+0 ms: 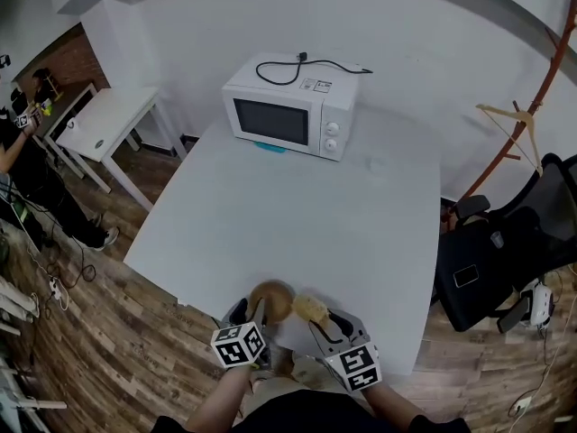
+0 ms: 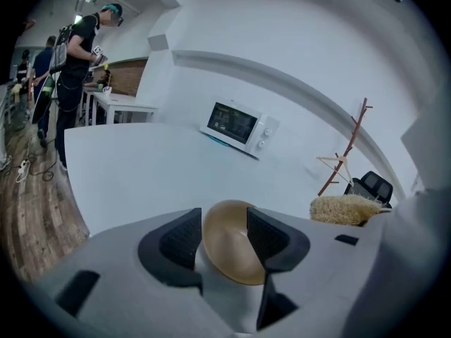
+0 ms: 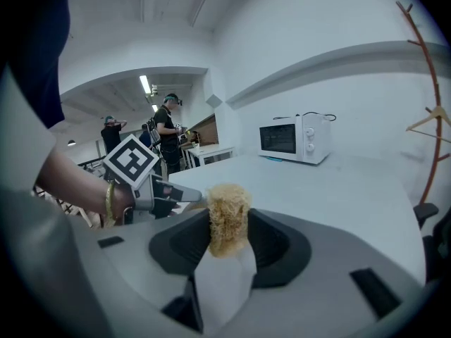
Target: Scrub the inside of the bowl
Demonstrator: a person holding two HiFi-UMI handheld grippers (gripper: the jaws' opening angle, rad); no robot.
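While the right claw is pinching a straw-coloured scrubber, the left claw is standing spread with the brown bowl between its jaws; far ahead of both, a microwave is sitting on the white table.

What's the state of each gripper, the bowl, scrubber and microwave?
left gripper, open, jaws either side of the bowl.
right gripper, shut on the scrubber.
bowl, on the table, not gripped.
scrubber, clamped between right jaws.
microwave, door shut, cord lying on top.
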